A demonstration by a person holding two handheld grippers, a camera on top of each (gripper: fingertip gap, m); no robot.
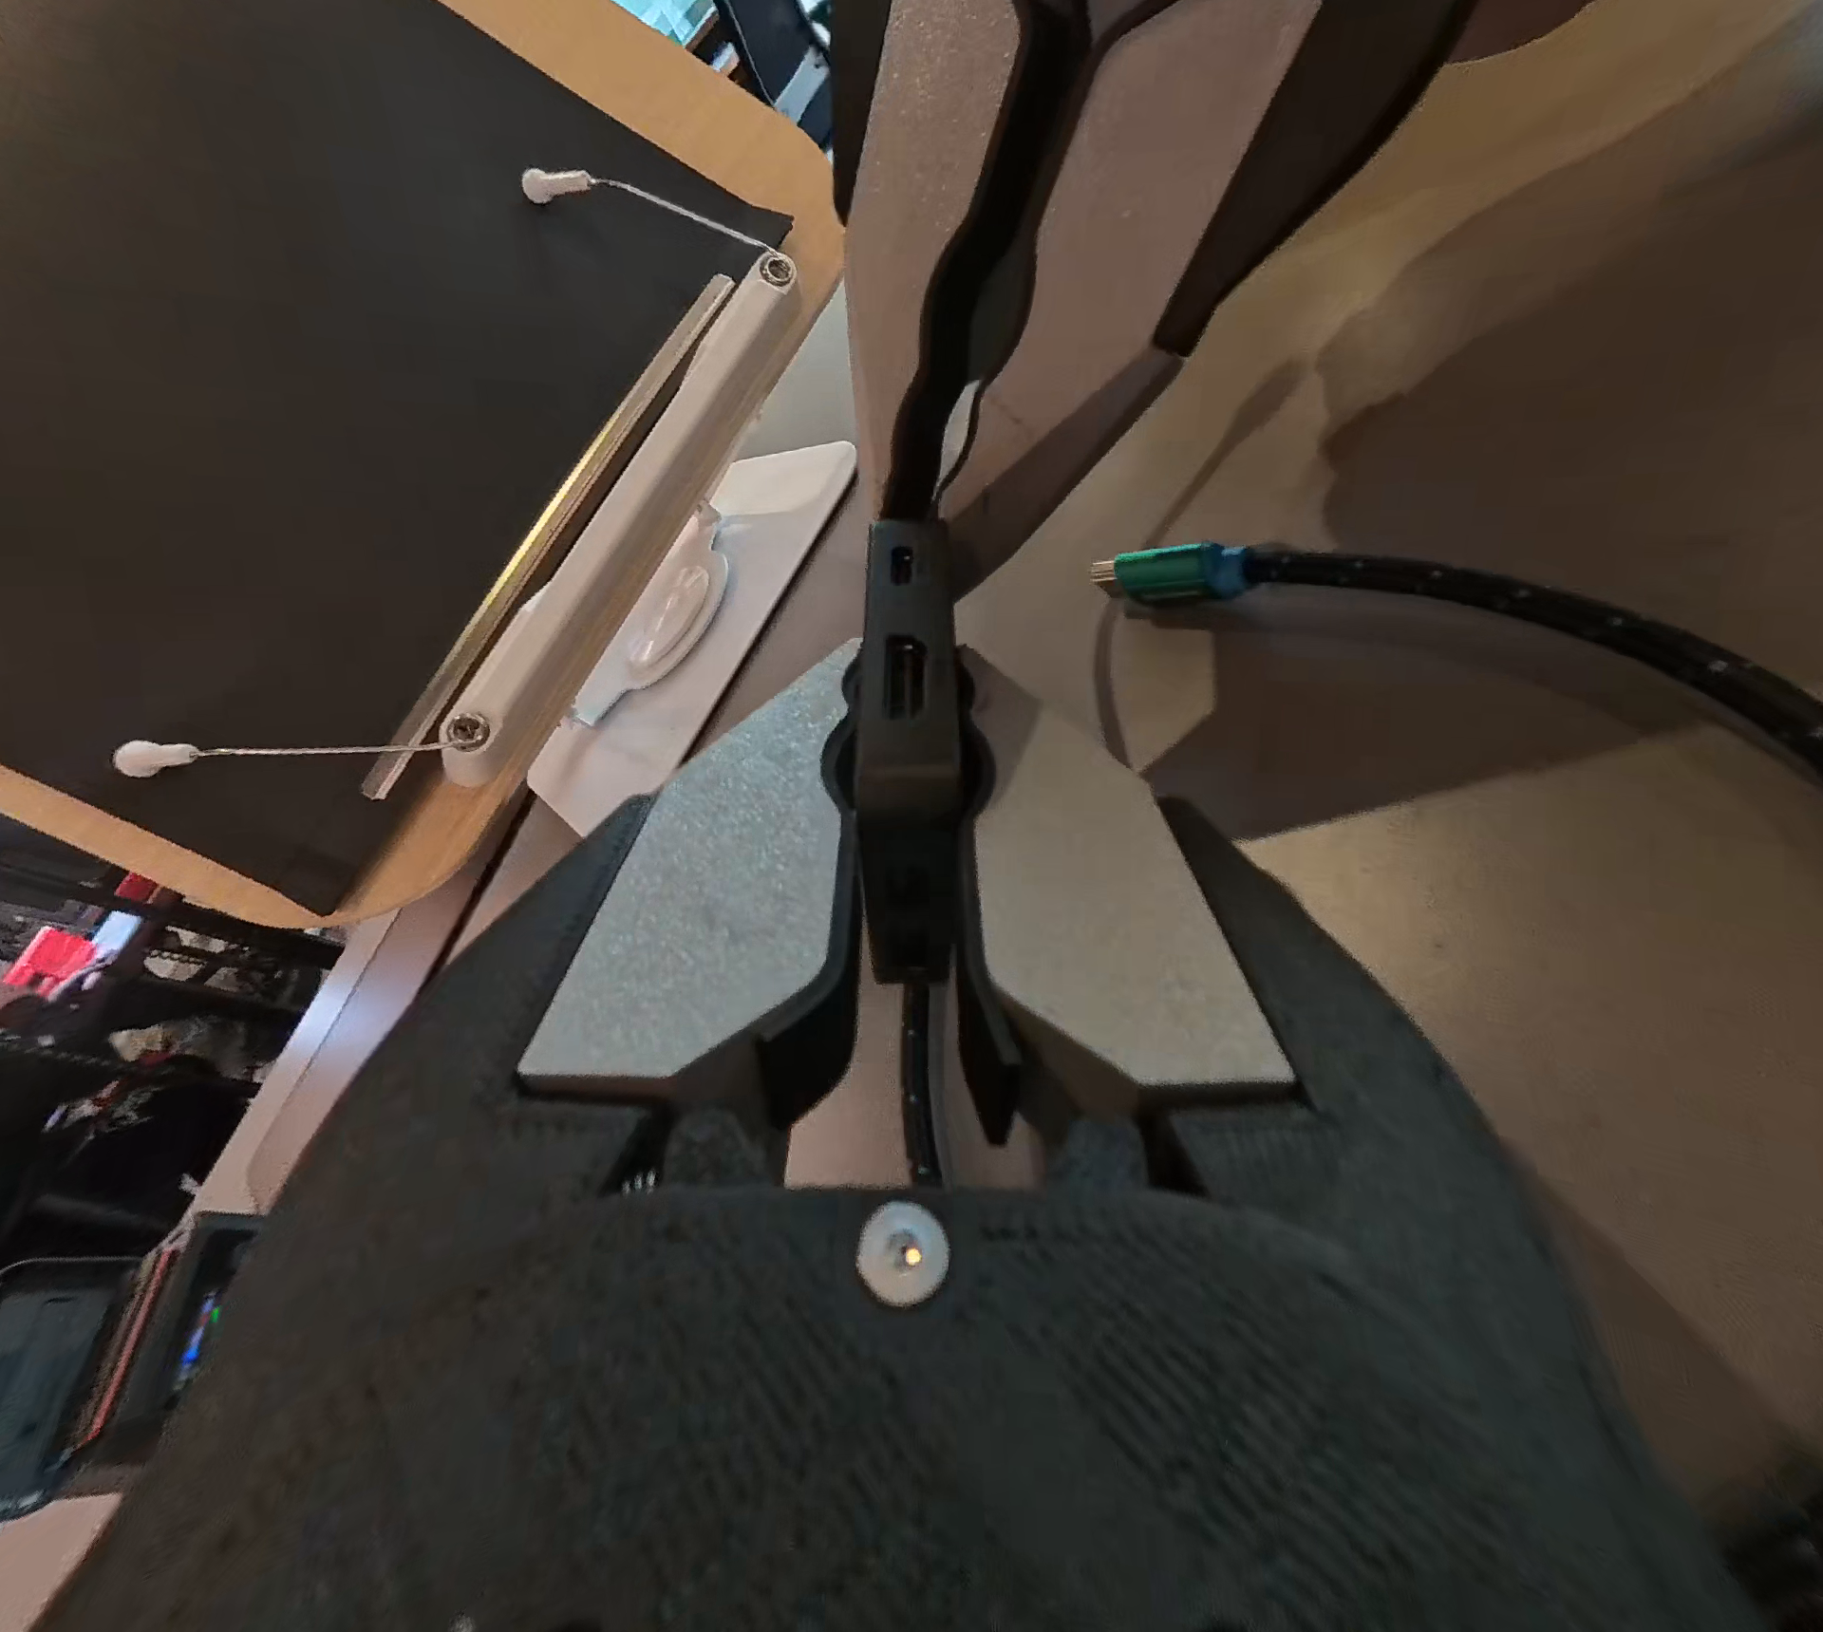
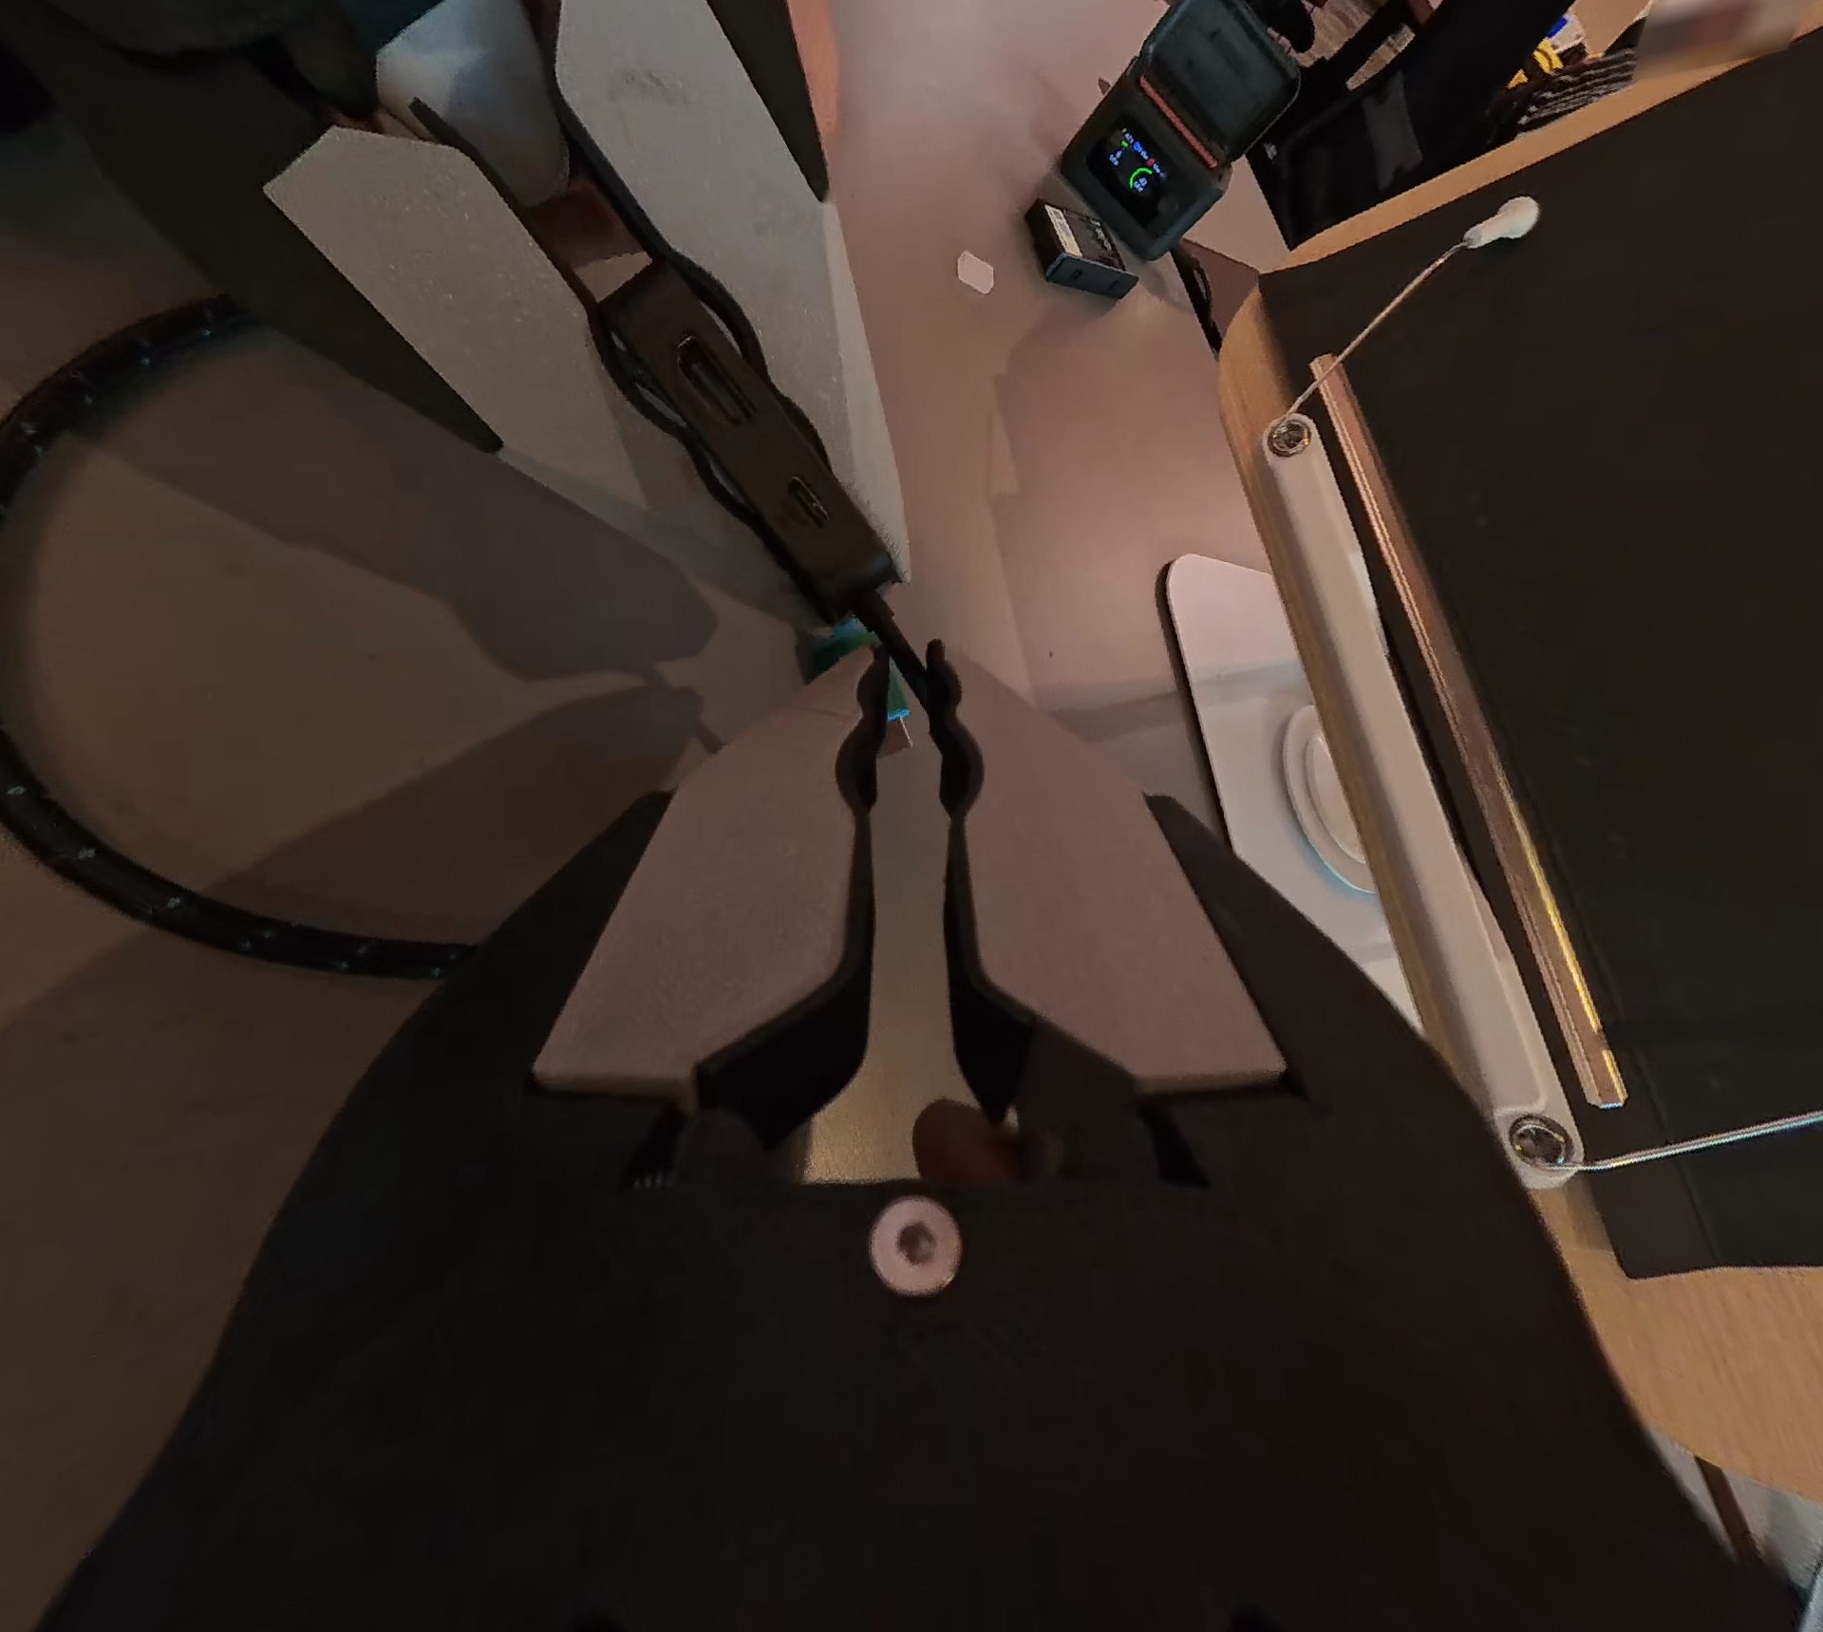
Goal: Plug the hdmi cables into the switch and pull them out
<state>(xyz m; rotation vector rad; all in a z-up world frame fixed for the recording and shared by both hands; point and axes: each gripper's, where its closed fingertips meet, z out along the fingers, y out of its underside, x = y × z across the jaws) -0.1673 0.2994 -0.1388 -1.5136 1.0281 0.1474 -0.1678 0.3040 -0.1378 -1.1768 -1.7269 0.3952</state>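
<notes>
The left tool (image 1: 906, 756) clamps the black HDMI switch (image 1: 906, 697). The right tool (image 2: 908, 726) pinches its thin lead (image 2: 903, 648). The green-ended HDMI cable (image 1: 1169, 574) lies unplugged on the desk (image 1: 1480, 993), at three o'clock from the switch.

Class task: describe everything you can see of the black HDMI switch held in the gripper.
The HDMI switch is a slim black box, apparently matte plastic. Its upward-facing side shows two empty ports, one larger, one smaller. The left gripper is clamped on its sides, holding it above the table. A thin black cable leaves its far end; another thin black lead leaves its near end.
</notes>
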